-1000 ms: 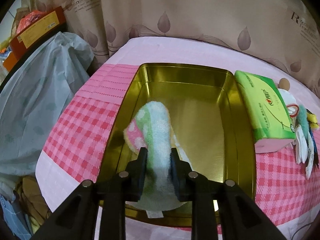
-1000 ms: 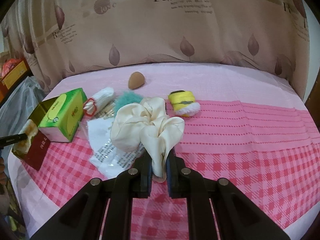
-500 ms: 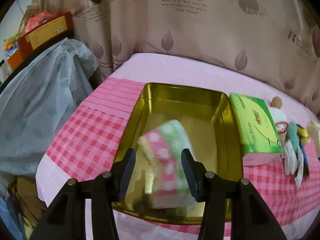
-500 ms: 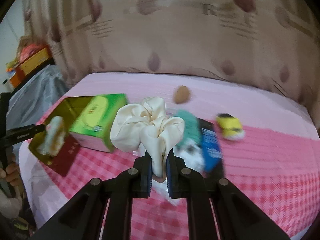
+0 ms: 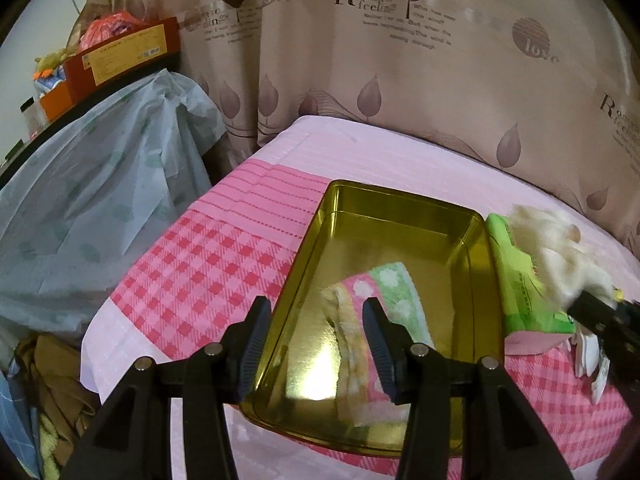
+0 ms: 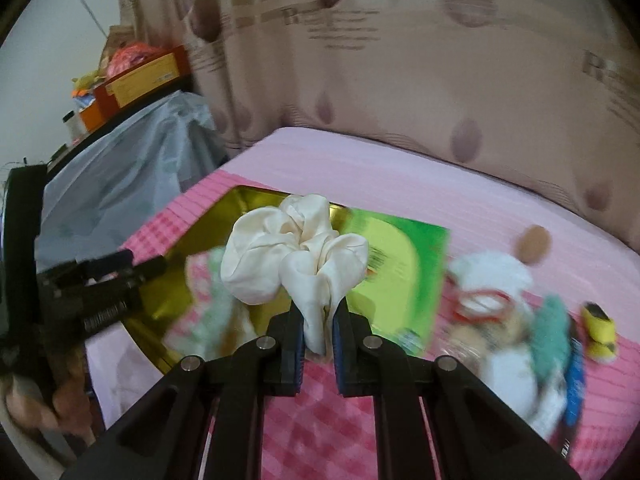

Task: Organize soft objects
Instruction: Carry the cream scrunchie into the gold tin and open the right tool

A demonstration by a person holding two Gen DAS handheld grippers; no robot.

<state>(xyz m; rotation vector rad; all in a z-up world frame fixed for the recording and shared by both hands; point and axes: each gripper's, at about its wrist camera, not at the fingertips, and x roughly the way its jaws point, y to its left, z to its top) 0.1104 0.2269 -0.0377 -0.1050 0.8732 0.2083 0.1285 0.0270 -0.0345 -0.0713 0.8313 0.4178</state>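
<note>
A gold metal tray sits on the pink checked cloth. A pink, green and yellow towel lies inside it. My left gripper is open and empty, held above the tray's near end over the towel. My right gripper is shut on a cream scrunchie and holds it in the air near the tray's right side. The scrunchie also shows in the left wrist view, above the green tissue pack. The left gripper shows at the left of the right wrist view.
The green tissue pack lies right of the tray. Further right lie a white roll, a teal fluffy item, a yellow item and a brown egg-shaped sponge. A plastic-covered pile stands left; a curtain hangs behind.
My left gripper opened, let the towel drop into the tray, and pulled back and up. My right gripper carried the scrunchie left toward the tray.
</note>
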